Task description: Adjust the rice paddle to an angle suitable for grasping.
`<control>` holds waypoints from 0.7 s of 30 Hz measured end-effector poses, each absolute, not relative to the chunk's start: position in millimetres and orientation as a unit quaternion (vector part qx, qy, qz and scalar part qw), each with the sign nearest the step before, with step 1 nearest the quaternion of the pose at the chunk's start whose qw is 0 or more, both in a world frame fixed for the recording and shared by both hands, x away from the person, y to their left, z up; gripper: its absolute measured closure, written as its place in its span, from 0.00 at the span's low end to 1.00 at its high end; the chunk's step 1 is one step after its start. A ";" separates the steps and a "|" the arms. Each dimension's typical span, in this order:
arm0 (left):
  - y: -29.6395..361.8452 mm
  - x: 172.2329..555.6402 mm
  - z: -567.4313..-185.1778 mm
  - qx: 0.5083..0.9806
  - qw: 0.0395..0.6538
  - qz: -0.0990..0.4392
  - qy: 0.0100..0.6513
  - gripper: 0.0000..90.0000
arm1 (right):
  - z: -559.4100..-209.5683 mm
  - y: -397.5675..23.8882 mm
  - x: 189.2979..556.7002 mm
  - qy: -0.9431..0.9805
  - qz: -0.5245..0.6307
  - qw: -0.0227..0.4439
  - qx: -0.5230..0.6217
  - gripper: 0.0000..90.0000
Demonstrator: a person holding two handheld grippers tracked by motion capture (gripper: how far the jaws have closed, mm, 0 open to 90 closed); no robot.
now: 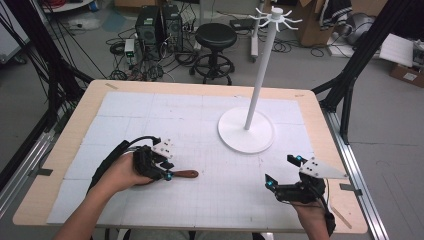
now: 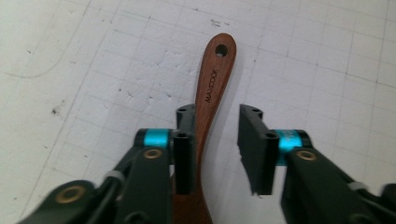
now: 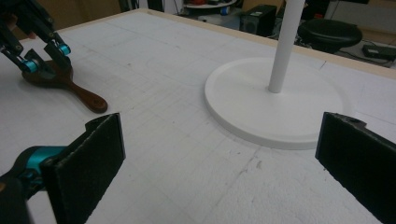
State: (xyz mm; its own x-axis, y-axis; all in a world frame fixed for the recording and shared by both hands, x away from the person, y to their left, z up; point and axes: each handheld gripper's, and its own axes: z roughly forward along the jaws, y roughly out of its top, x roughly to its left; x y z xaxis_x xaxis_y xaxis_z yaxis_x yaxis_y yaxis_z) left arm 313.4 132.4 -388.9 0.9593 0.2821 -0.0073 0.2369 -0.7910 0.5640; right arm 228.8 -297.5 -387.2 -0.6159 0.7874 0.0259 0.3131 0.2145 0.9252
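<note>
The left gripper (image 2: 216, 154) straddles the wooden handle (image 2: 210, 93), jaws parted: one pad beside the wood, the other clear. The handle runs straight ahead between them, flat on the table (image 1: 210, 200); it is dark, glossy, with a hanging hole. The right gripper (image 3: 219, 168) gapes empty, well apart.

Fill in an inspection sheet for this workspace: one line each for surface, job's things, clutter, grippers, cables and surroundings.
Surface: table with wooden edge, covered by white gridded sheets.
Job's things: wooden utensil flat on the sheet, hole at handle end; white hook stand upright.
Clutter: nothing seen.
Grippers: left gripper straddles the handle with a gap at one pad, no grip; right gripper wide open, nothing between.
Cables: black cable along left forearm.
Surroundings: stool, computer towers, cardboard boxes.
</note>
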 end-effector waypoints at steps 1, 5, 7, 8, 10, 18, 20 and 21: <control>132.9 312.9 -388.1 0.945 0.295 0.041 0.136 0.68 | -387.2 -297.5 228.8 0.743 0.506 0.234 0.370 0.01; 133.8 310.0 -385.8 0.943 0.300 0.066 0.129 0.49 | -387.1 -297.6 228.7 0.743 0.506 0.234 0.370 0.01; 134.4 309.1 -385.0 0.941 0.303 0.075 0.132 0.44 | -387.0 -297.7 228.6 0.742 0.507 0.233 0.372 0.01; 134.9 309.3 -384.6 0.941 0.303 0.076 0.129 0.41 | -387.1 -297.7 228.6 0.742 0.507 0.233 0.371 0.01; 135.7 308.5 -384.3 0.939 0.306 0.082 0.131 0.35 | -387.2 -297.9 228.7 0.742 0.507 0.232 0.372 0.01; 138.8 307.4 -380.7 0.932 0.320 0.097 0.138 0.06 | -386.2 -295.0 230.8 0.742 0.508 0.228 0.373 0.01; 139.9 307.0 -379.7 0.931 0.321 0.099 0.143 0.02 | -386.4 -293.8 231.5 0.745 0.506 0.227 0.371 0.01; 140.4 306.8 -379.5 0.930 0.324 0.093 0.143 0.02 | -386.5 -293.6 231.7 0.745 0.506 0.228 0.369 0.01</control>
